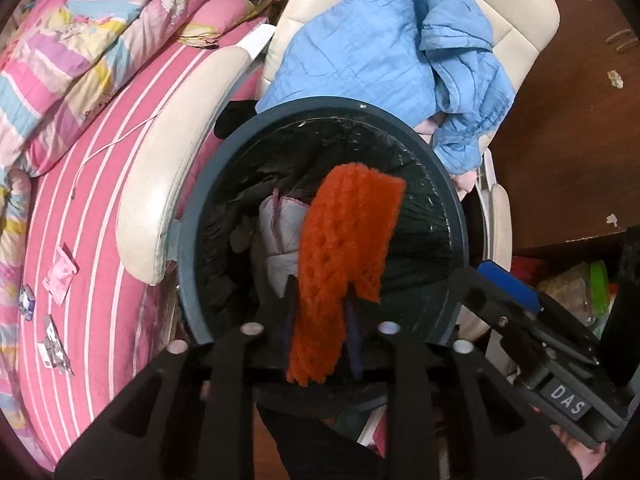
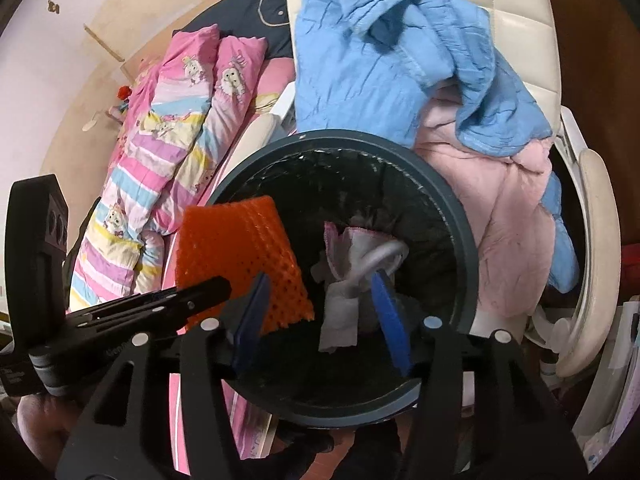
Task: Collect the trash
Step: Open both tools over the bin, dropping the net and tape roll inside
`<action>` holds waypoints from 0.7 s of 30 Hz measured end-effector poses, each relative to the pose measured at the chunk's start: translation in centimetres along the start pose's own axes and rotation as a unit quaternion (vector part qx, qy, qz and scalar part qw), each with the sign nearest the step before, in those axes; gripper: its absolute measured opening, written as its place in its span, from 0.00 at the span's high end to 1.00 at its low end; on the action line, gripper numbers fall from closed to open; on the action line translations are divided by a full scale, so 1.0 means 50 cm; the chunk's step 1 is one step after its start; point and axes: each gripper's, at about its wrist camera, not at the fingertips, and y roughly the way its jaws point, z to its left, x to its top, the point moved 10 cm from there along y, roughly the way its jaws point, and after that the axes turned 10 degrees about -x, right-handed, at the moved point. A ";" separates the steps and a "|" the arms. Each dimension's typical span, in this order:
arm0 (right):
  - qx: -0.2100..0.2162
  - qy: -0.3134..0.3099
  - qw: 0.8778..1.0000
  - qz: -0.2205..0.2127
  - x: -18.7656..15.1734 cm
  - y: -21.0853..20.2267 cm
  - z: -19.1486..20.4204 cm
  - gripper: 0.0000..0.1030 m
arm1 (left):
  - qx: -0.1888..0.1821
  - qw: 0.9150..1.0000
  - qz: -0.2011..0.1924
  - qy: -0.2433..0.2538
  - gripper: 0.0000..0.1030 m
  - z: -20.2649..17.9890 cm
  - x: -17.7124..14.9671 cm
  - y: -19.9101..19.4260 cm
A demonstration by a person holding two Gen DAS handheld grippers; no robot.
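Pink-striped bedding is seen at far left, strewn with small wrappers; beside it stands a cream chair heaped with a blue jacket, and in front of the chair a dark bin lined with a black bag.

Left gripper: held steeply over the bin mouth. An orange foam net stands between its jaws, which are only partly parted. Whether the pads press on it cannot be told.

Right gripper: also over the bin, jaws spread apart. A white tissue wad is seen between the blue pads, hanging loose, apparently released and dropping toward the liner. Actual contact cannot be confirmed.

Step judged in hand: release of both pieces into the bin.

To be done well:
- Left jaws should be opened fully, since foam mesh tends to snag on pads.
- Both grippers are best kept centred over the opening until the pieces have fallen clear.
- The rim should not be knocked on withdrawal.
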 end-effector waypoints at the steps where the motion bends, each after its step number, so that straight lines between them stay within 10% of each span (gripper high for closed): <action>1: -0.001 0.002 1.000 0.000 0.000 -0.001 -0.003 0.48 | -0.002 1.000 0.000 0.002 0.64 -0.005 0.001 0.002; 6: -0.005 0.008 1.000 -0.003 0.004 -0.004 -0.015 0.47 | -0.005 1.000 -0.001 0.013 0.42 -0.021 0.009 0.010; 21: 0.003 -0.019 1.000 -0.019 -0.001 -0.021 0.055 0.38 | 0.001 0.999 -0.037 -0.015 0.27 0.036 -0.012 -0.052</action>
